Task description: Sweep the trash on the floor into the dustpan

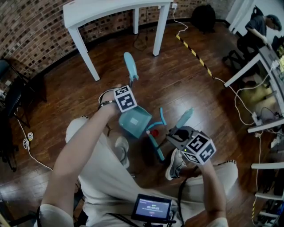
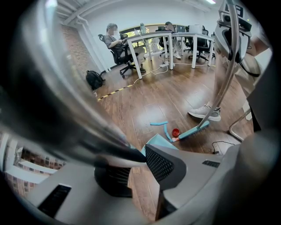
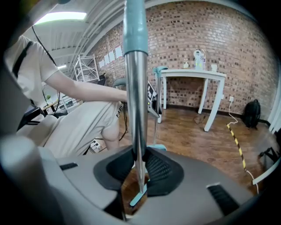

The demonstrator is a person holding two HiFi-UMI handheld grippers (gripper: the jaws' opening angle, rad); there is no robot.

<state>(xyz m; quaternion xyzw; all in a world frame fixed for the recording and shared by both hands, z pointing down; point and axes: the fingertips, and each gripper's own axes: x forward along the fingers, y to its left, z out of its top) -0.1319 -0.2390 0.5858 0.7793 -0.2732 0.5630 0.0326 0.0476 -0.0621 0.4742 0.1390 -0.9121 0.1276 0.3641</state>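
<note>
In the head view my left gripper [image 1: 126,98] is shut on the long handle of the teal dustpan [image 1: 135,120], whose teal grip [image 1: 130,66] sticks up past the marker cube. My right gripper [image 1: 178,135] is shut on the broom's metal pole [image 3: 136,110]. The broom head [image 1: 155,147] rests on the floor right of the pan. A small red cap [image 1: 154,132] lies between broom head and pan mouth, with a curved teal strip [image 1: 163,116] beside it. The left gripper view shows the cap [image 2: 175,132], the broom head [image 2: 193,130] and the pan's edge [image 2: 158,141].
The holder's shoes [image 1: 121,149] [image 1: 175,164] stand close to the broom and pan. A white table [image 1: 111,9] is at the far side. Yellow-black tape [image 1: 193,52] and cables [image 1: 242,111] cross the wooden floor at right, near desks and a seated person [image 1: 262,26].
</note>
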